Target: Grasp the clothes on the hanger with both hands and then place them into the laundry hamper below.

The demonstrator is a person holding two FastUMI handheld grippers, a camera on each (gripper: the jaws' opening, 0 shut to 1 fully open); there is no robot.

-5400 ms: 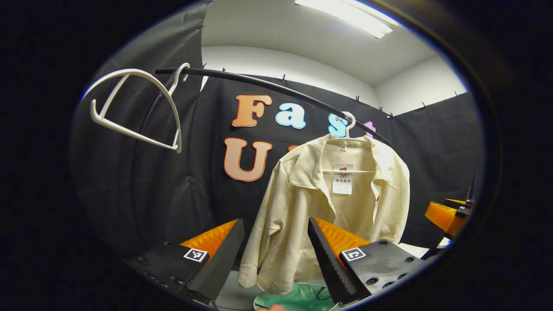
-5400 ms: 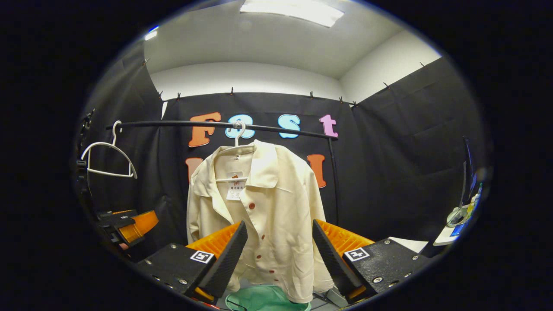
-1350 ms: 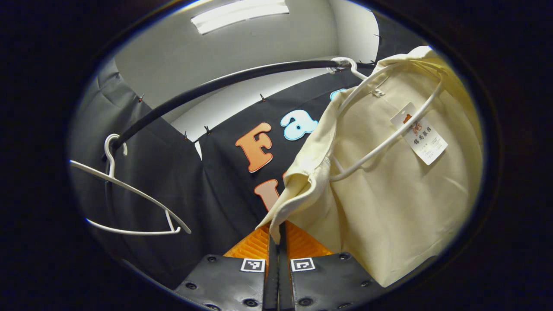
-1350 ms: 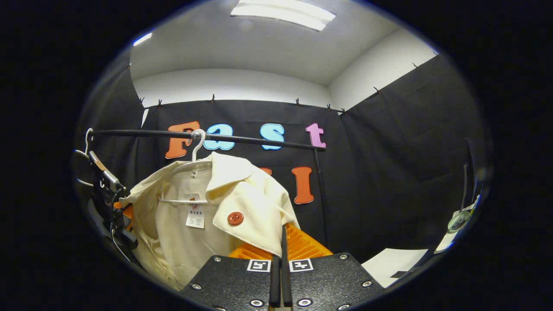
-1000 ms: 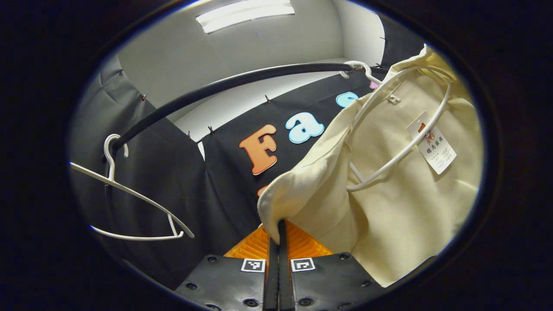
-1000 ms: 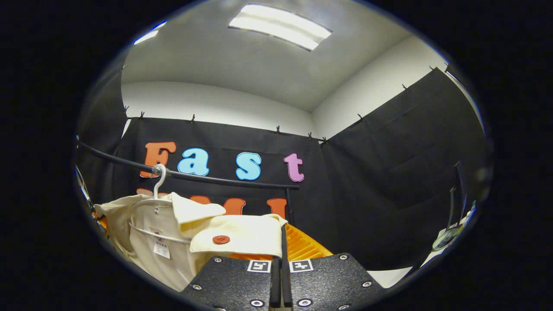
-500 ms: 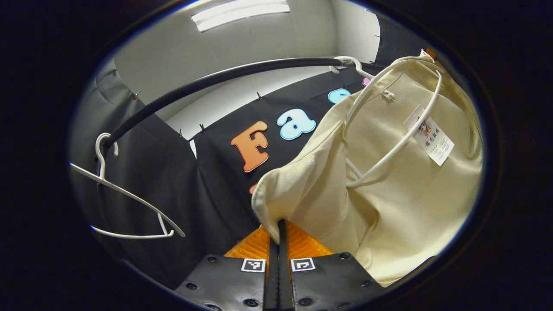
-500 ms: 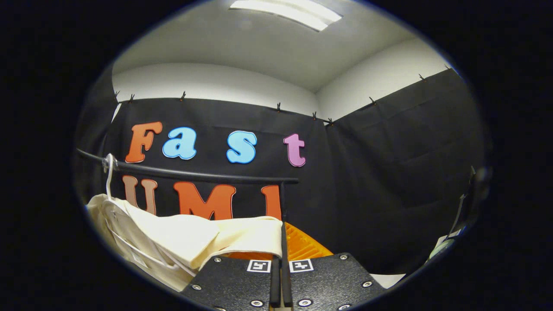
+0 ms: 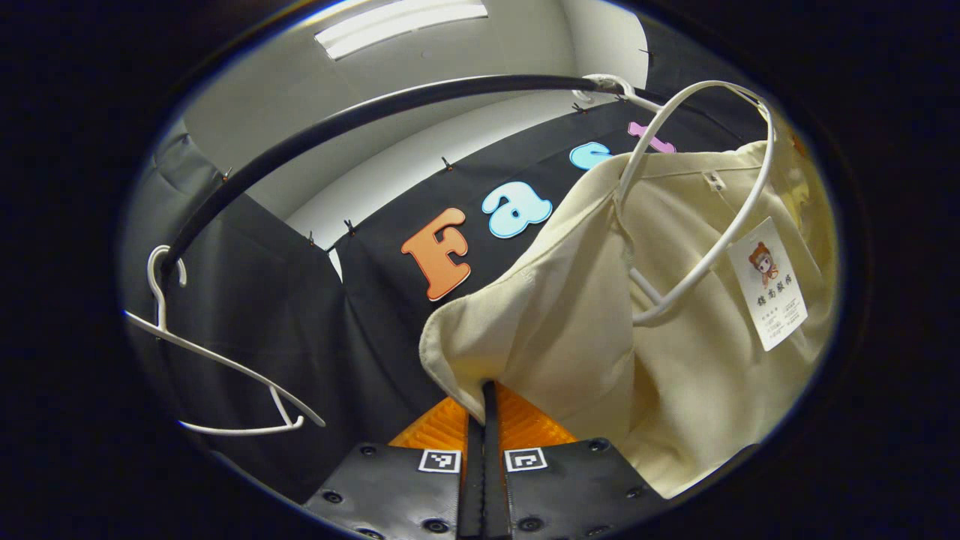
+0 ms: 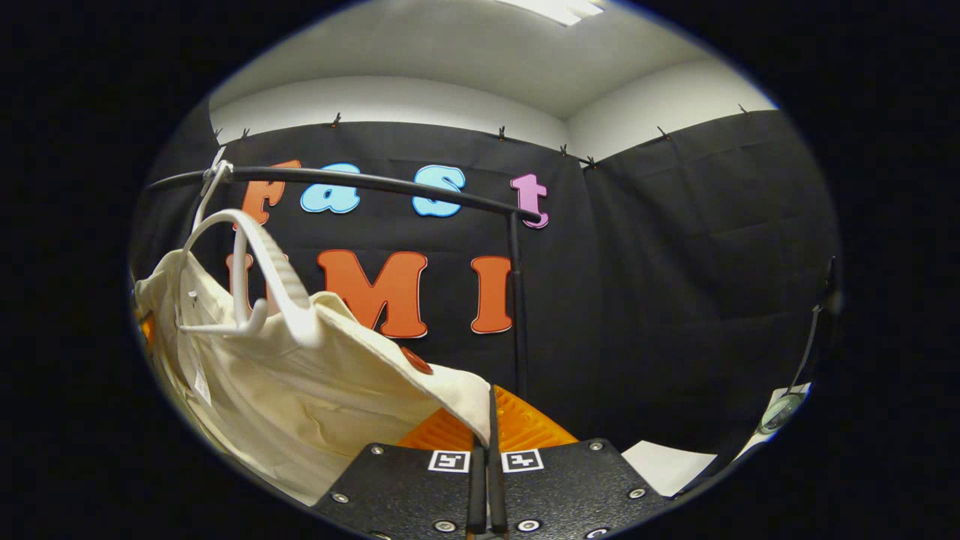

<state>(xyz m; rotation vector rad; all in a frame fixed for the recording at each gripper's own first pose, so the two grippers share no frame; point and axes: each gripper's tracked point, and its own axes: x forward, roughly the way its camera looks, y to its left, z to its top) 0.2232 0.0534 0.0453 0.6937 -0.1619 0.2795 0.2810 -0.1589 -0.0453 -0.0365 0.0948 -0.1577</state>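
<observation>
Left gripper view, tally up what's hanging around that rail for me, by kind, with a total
White hangers: 2, an empty hanger and the shirt's hanger
Cream shirt: 1, half slid off its hanger, pinched by the left gripper and the right gripper
Paper tag: 1
Black rail: 1
Total: 5

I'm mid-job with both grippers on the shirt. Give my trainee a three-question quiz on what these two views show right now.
1. True or false: the left gripper is shut on the cream shirt.
2. What does the white hanger hang from: A the black rail, B a wall hook, C the right gripper?
3. How many hangers are on the rail in the left gripper view?

Key
1. True.
2. A.
3. Two; the second is an empty hanger.
</observation>
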